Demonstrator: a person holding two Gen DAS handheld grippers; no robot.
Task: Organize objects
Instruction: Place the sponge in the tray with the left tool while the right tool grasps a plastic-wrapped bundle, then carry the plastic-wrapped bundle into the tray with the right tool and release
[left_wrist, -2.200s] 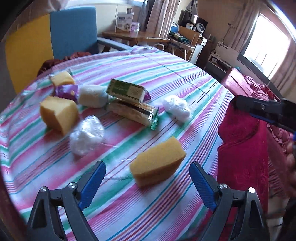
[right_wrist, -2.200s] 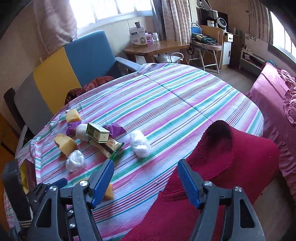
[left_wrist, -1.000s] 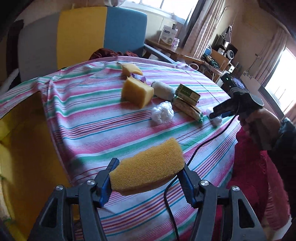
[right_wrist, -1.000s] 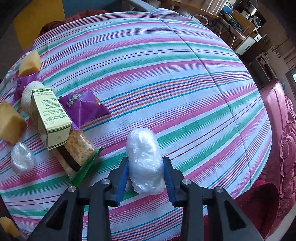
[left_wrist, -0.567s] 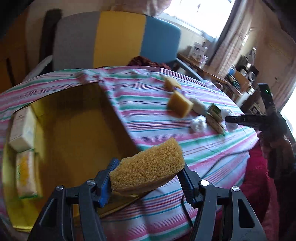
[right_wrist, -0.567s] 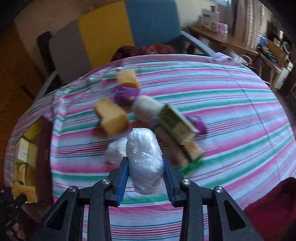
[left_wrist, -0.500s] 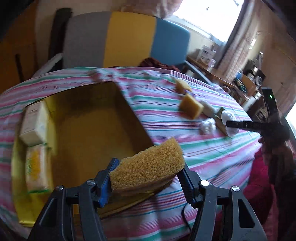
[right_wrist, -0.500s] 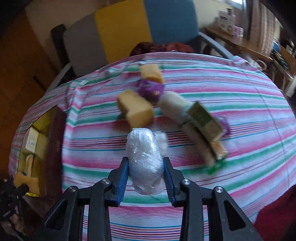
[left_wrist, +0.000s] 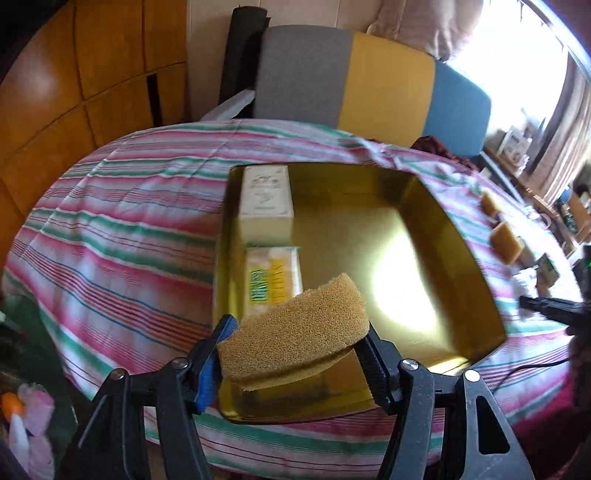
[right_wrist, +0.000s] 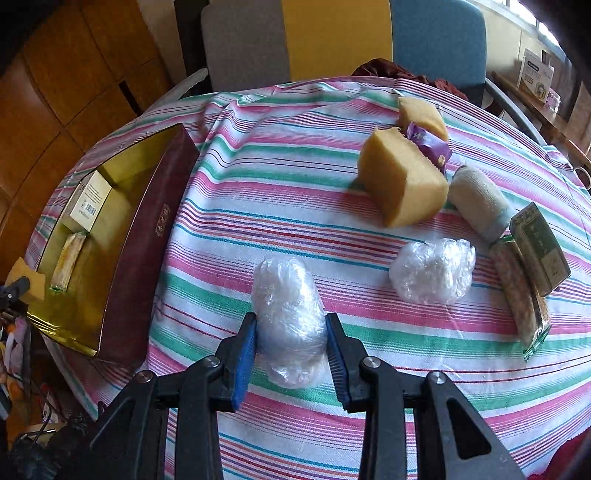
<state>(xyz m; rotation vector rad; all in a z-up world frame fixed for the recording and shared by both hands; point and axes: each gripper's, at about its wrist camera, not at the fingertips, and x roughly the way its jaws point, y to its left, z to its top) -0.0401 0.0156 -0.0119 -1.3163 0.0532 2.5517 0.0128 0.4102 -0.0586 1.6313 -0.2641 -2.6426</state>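
Observation:
My left gripper (left_wrist: 291, 354) is shut on a yellow sponge (left_wrist: 295, 336), held over the near edge of a gold-lined box (left_wrist: 369, 236). Inside the box lie a cream carton (left_wrist: 266, 199) and a yellow-and-white packet (left_wrist: 275, 280). My right gripper (right_wrist: 291, 354) is shut on a clear plastic-wrapped bundle (right_wrist: 288, 306) above the striped tablecloth (right_wrist: 258, 192). In the right wrist view the box (right_wrist: 140, 240), maroon outside, stands at the left. The left gripper's sponge (right_wrist: 26, 273) shows at its far left edge.
On the cloth lie a large sponge (right_wrist: 402, 181), a small sponge (right_wrist: 421, 114), a purple packet (right_wrist: 430, 147), a cloth roll (right_wrist: 480, 203), a second plastic bundle (right_wrist: 432, 269), a green carton (right_wrist: 543, 247) and a cracker pack (right_wrist: 521, 295). A multicoloured chair (left_wrist: 369, 81) stands behind the table.
My left gripper has carried the sponge leftward to above the box. My right gripper has lifted the plastic bundle off the cloth and swung it left, toward the box.

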